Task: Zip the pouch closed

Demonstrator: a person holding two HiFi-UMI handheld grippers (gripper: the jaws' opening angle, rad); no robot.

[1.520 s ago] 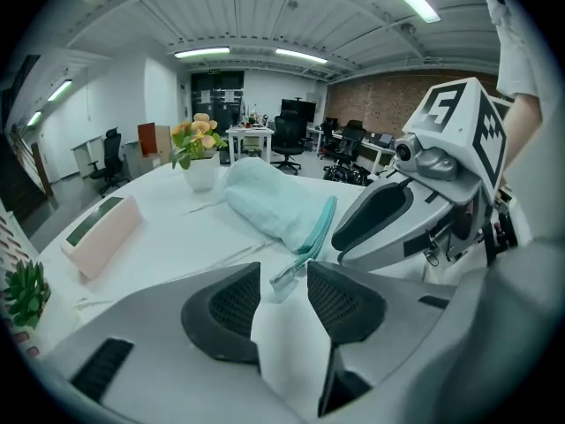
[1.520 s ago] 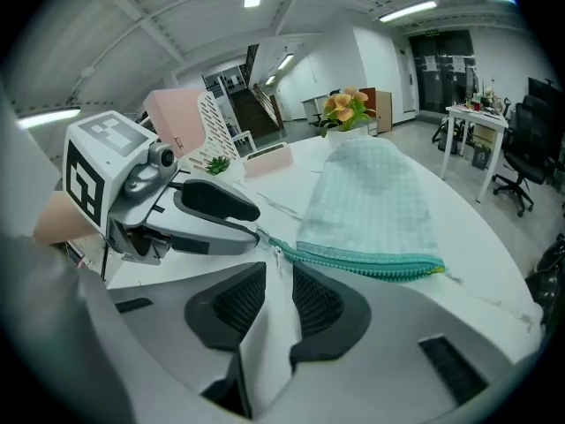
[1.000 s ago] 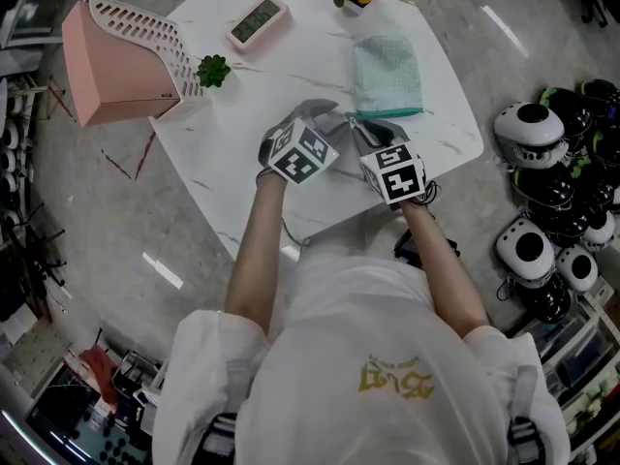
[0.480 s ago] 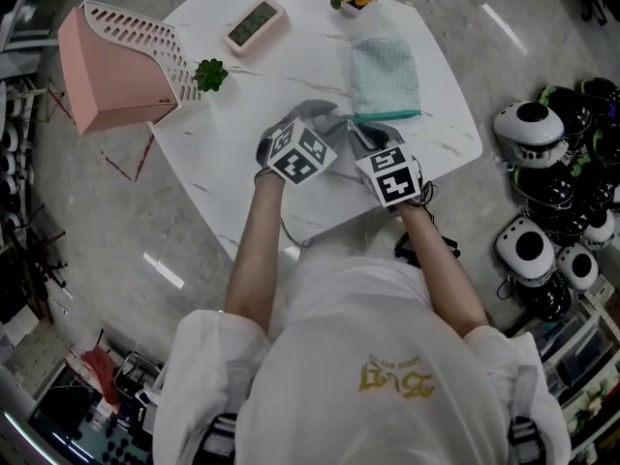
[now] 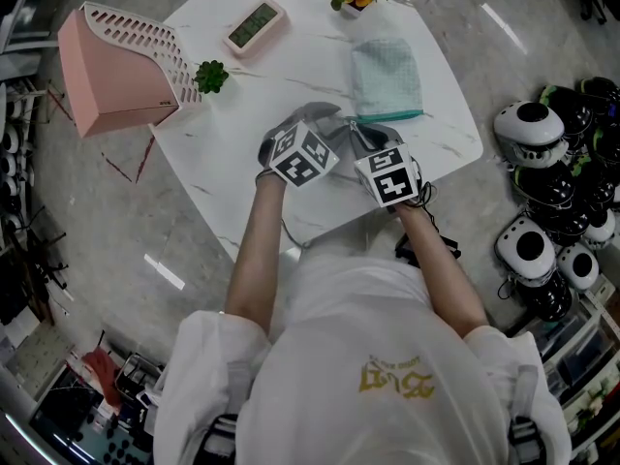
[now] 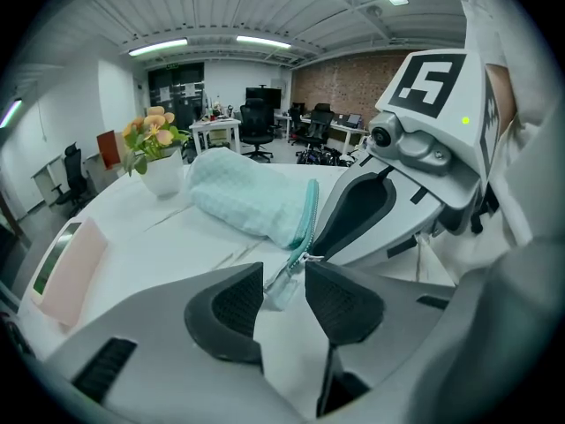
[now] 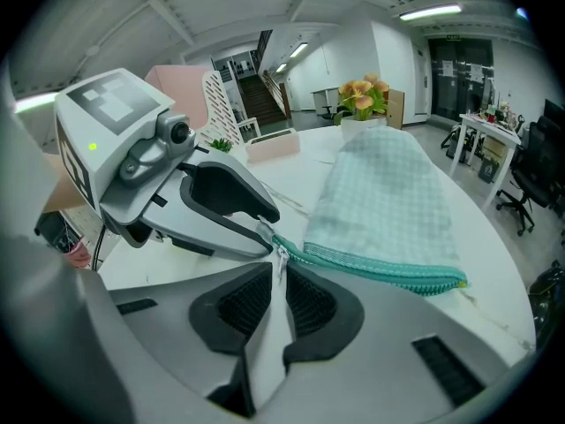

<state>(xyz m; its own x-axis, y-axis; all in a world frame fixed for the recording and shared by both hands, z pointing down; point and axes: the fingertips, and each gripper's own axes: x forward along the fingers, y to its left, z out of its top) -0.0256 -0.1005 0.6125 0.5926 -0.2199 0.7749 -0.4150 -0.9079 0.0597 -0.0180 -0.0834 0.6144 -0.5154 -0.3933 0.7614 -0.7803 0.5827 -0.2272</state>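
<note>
One mint-green checked fabric pouch (image 5: 386, 76), flat on white marble-veined surface (image 5: 242, 134); two grippers at its near end. Left gripper (image 6: 284, 276): jaws opening, pouch's end tab (image 6: 281, 288) loose between. Right gripper (image 7: 279, 274): jaws closing about the metal zipper pull (image 7: 281, 256), narrowly apart.

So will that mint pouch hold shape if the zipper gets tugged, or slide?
Probably floppy: the pouch is soft checked cloth, lying slumped with rounded edges. Likely light, so on the glossy table it may slide or bunch when tugged unless its end is pinned.
</note>
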